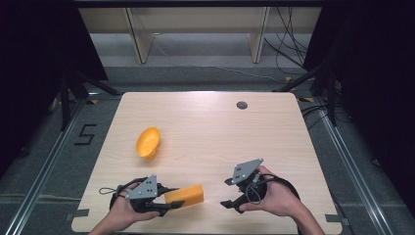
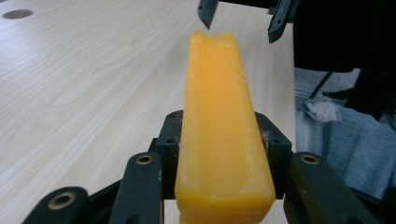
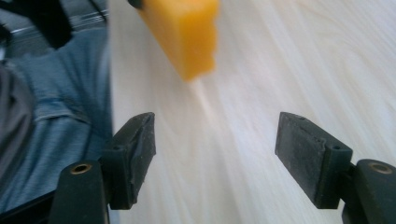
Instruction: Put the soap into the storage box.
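Note:
A long orange block (image 1: 188,196) (image 2: 219,126) sticks out level from my left gripper (image 1: 169,199) (image 2: 219,154), whose jaws are shut on its near end by the table's front left edge. My right gripper (image 1: 226,192) (image 3: 223,154) stands open a short way to the right of the block's free end, pointing at it, with nothing between its pads (image 3: 310,154). The block's free end (image 3: 187,32) lies ahead of those jaws, apart from them. A rounded orange piece (image 1: 148,142) lies on the table (image 1: 210,127), farther back on the left.
A dark round grommet (image 1: 242,105) (image 2: 17,14) sits in the tabletop at the back right. The table's near edge runs just under both hands, with the person's blue trouser leg (image 3: 60,121) beyond it. Wooden posts (image 1: 139,39) stand behind the table.

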`<state>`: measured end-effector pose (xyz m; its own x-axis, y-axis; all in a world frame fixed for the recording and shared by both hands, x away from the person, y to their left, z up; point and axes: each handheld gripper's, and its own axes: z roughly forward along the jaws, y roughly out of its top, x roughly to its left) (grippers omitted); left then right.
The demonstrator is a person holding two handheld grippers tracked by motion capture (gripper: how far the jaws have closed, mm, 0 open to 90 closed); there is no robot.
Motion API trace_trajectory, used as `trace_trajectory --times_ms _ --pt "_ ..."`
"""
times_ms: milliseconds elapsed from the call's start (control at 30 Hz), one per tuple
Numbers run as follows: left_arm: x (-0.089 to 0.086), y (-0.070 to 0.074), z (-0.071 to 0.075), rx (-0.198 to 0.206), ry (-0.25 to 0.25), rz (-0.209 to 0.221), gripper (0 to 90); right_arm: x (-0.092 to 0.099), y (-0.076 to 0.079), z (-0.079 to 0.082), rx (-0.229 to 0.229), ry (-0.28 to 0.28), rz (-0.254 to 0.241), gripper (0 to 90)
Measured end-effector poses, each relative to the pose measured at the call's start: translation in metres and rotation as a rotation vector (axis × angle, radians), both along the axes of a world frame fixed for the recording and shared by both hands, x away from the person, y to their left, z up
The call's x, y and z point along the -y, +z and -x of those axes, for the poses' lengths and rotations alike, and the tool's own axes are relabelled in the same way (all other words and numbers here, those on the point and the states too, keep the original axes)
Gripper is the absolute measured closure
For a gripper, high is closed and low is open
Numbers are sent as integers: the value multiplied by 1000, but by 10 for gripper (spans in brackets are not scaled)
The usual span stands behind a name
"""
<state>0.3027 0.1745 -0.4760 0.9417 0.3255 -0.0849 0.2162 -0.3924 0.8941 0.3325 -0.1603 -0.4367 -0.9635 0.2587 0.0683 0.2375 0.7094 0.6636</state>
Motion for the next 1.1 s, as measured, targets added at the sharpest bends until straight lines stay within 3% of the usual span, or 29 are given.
trace_trajectory --times_ms 67,100,167,267,300,333,367,400,433,533,567,600,633,700,733,767,833,867,933,967,1033,1067,1100 --pt "-4 1 -1 11 22 4 606 7 -2 -2 12 -44 5 328" --pt "-5 1 -2 9 30 4 606 12 -2 -2 -1 -98 13 330" --pt "-8 2 -2 7 55 13 606 17 -5 -4 4 -116 6 337" --pt "-12 3 -2 9 84 29 606 27 -10 -8 21 -188 12 359" --pt "-14 4 -3 40 81 18 606 27 -10 -8 21 -188 12 359" --pt "-14 4 -2 16 96 35 606 28 -12 -9 31 -207 -3 359" --pt "-16 5 -2 19 114 33 606 32 -14 -9 23 -257 -10 365" --pt "-17 5 -2 16 118 39 606 32 -14 -9 23 -257 -10 365" --pt "-18 5 -3 12 147 45 606 37 -16 -11 28 -301 -13 371" --pt "-20 5 -5 27 146 33 606 42 -17 -13 27 -318 -7 372" --pt "-21 5 -5 39 150 33 606 42 -19 -13 31 -336 -27 373" --pt "-20 4 -3 6 173 42 606 44 -19 -14 33 -350 -23 373" --pt "-20 4 -3 9 175 41 606 45 -20 -15 39 -362 -34 374" --pt "-21 5 -5 40 163 28 606 48 -19 -15 35 -368 -23 375" --pt "-22 5 -5 43 169 31 606 50 -17 -15 23 -396 -31 376" --pt "-21 4 -3 15 190 52 606 50 -17 -15 23 -396 -31 376" --pt "-23 6 -5 42 184 42 606 51 -18 -16 51 -422 -59 376" --pt "-23 6 -4 29 209 47 606 53 -17 -18 49 -402 -53 376" --pt "-24 5 -5 23 221 54 606 55 -17 -18 51 -431 -49 375" --pt "-25 6 -6 44 216 38 606 55 -19 -19 54 -451 -70 373" --pt "-26 5 -5 33 238 47 606 59 -18 -20 53 -465 -54 373" --pt "-26 6 -5 46 242 43 606 59 -18 -20 53 -465 -54 373" --pt "-26 5 -5 31 255 59 606 59 -19 -20 53 -467 -63 373"
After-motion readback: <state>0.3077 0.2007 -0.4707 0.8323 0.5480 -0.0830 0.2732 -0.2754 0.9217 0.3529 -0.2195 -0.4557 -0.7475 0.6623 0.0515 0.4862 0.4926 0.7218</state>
